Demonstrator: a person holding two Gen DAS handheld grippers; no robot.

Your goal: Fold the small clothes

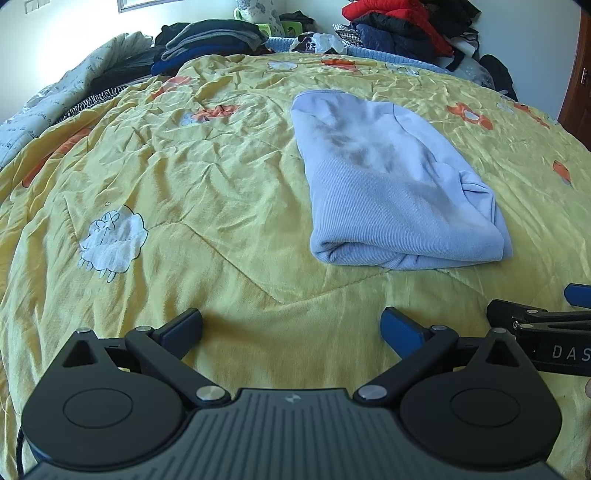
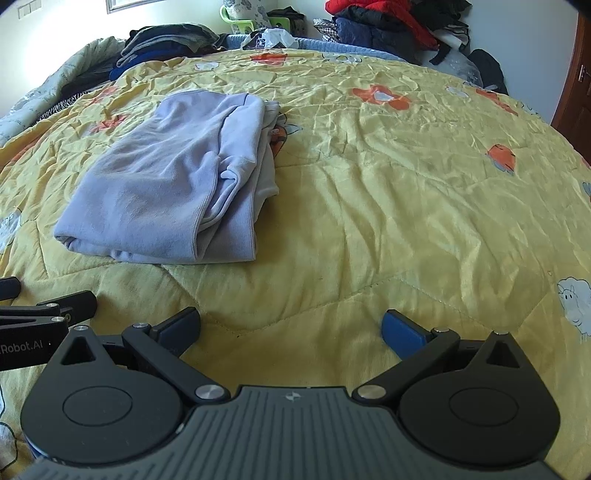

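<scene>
On the bed: a wrinkled yellow quilt (image 1: 221, 192) printed with orange flowers and white sheep covers the whole work surface.
Task item: a folded pale lavender knit garment (image 1: 391, 184) lies flat on the quilt, ahead of both claws; in the right wrist view it (image 2: 162, 184) sits ahead and to the left, with a sleeve tucked across the top and layered edges showing along its right side.
Left claw (image 1: 291, 326): jaws spread wide, nothing between them, low over bare quilt, apart from the garment's near fold.
Right claw (image 2: 291, 326): jaws spread wide, empty, low over bare quilt, apart from the garment.
Claw spacing: the two claws sit side by side; each appears at the edge of the other's view, cut off by the frame.
Far edge, left: a stack of dark folded clothes (image 1: 207, 40) and a crumpled grey-white printed blanket (image 1: 55, 99).
Far edge, right: a heap of red, navy and black jackets (image 1: 402, 26) against the wall.
Far edge, centre: a green plastic object (image 2: 236, 16), partly hidden; its kind cannot be made out.
Obstructions: nothing lies on the quilt between the claws and the garment.
Right margin: a brown wooden door (image 1: 578, 81), cut off.
</scene>
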